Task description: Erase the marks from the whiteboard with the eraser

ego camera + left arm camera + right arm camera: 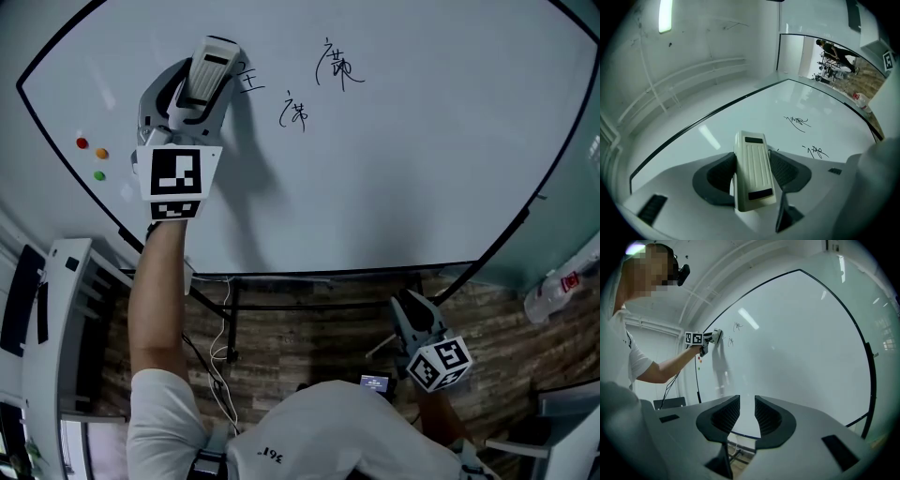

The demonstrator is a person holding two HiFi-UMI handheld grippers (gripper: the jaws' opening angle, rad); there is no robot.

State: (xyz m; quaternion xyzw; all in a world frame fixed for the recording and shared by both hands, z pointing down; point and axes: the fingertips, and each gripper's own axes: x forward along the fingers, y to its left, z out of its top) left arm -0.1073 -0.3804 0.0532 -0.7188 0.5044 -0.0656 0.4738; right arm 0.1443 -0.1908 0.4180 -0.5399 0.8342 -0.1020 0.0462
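Red point(82, 142), orange point(101, 153) and green point(99, 175) magnets sit near the left edge of the whiteboard point(422, 169), close to its black frame. To their right, the left gripper point(199, 94) is raised against the board on an outstretched bare arm point(155, 309), its marker cube point(176, 178) facing the head camera. In the left gripper view both jaws are pressed on the long sides of the cream ribbed eraser point(752, 171), which stands lengthwise between them and projects beyond the jaw tips toward the board. The eraser's far end lies just beside the leftmost black mark point(250, 82); contact between eraser and board surface appears likely but cannot be confirmed from these views. Two further handwritten marks follow to the right, one lower point(294, 112) and one higher point(337, 67), both well clear of the eraser. The right gripper point(746, 413) is held low, below the board's bottom edge and above the wood-plank floor point(309, 337). Its jaws stand apart with a narrow gap and nothing between them. At the far right, a white bottle point(553, 292) lies below the board's lower right edge.
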